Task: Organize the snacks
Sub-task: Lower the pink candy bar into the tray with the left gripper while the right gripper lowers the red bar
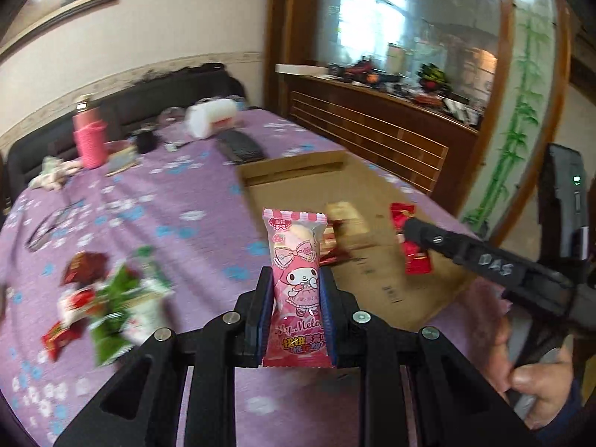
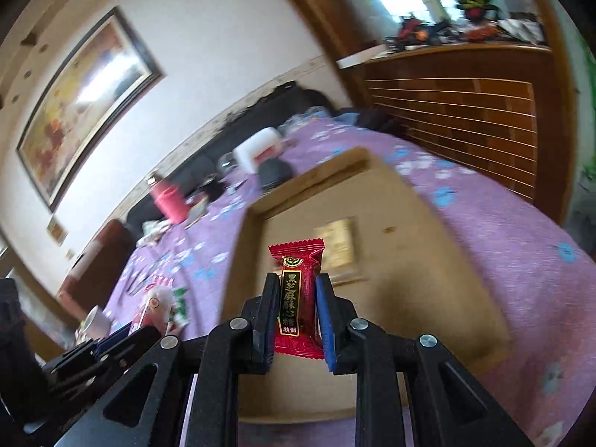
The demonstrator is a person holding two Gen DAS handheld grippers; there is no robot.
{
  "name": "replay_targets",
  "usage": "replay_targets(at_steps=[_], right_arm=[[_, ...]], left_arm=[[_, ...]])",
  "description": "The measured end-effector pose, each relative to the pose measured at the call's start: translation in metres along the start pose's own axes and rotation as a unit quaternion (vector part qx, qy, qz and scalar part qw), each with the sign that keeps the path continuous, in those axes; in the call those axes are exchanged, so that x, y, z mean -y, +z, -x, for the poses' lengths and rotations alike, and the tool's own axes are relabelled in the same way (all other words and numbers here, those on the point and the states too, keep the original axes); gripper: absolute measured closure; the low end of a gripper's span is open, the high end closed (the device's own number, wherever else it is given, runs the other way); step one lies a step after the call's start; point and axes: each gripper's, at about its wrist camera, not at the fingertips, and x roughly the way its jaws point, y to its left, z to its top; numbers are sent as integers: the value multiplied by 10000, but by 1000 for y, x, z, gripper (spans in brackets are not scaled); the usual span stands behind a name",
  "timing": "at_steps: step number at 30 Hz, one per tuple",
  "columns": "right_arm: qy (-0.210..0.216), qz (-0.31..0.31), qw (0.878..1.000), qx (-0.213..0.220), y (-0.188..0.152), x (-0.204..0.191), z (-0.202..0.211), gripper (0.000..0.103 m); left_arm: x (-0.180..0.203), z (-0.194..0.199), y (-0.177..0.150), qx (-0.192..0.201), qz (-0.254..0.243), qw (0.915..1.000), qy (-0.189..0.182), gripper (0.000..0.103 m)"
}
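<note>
My left gripper [image 1: 294,279] is shut on a pink My Melody snack packet [image 1: 296,283] and holds it upright above the purple tablecloth, near the left edge of a shallow cardboard tray [image 1: 372,272]. My right gripper [image 2: 298,283] is shut on a red candy packet [image 2: 298,298] with gold lettering, above the tray [image 2: 409,260]. From the left wrist view the right gripper [image 1: 413,234] reaches in from the right with the red candy [image 1: 413,257]. A beige packet [image 2: 337,249] lies in the tray. Loose green and red snacks [image 1: 111,290] lie on the cloth at left.
A round table with a purple flowered cloth [image 1: 167,201] holds a pink bottle [image 1: 89,138], a white box [image 1: 212,117] and a dark remote [image 1: 242,145] at the far side. A wooden cabinet [image 1: 372,130] stands behind at right. A dark sofa runs along the wall.
</note>
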Motion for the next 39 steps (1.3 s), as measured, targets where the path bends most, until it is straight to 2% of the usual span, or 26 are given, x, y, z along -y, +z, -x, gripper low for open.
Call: replay_targets(at_steps=[3, 8, 12, 18, 25, 39], right_arm=[[-150, -117, 9998, -19, 1, 17, -1, 82], [-251, -115, 9995, -137, -1, 27, -10, 82], [-242, -55, 9992, -308, 0, 23, -22, 82], [-553, 227, 9961, -656, -2, 14, -39, 82], [-804, 570, 9890, -1107, -7, 6, -57, 80], [-860, 600, 9880, -1139, -6, 5, -58, 80]], left_arm=[[21, -20, 3, -123, -87, 9997, -179, 81], [40, -49, 2, -320, -195, 9990, -224, 81], [34, -67, -2, -496, -132, 9984, -252, 81], [27, -83, -11, -750, -88, 9967, -311, 81], [32, -77, -18, -582, -312, 9975, -240, 81], [34, -74, -20, -514, -329, 9975, -363, 77]])
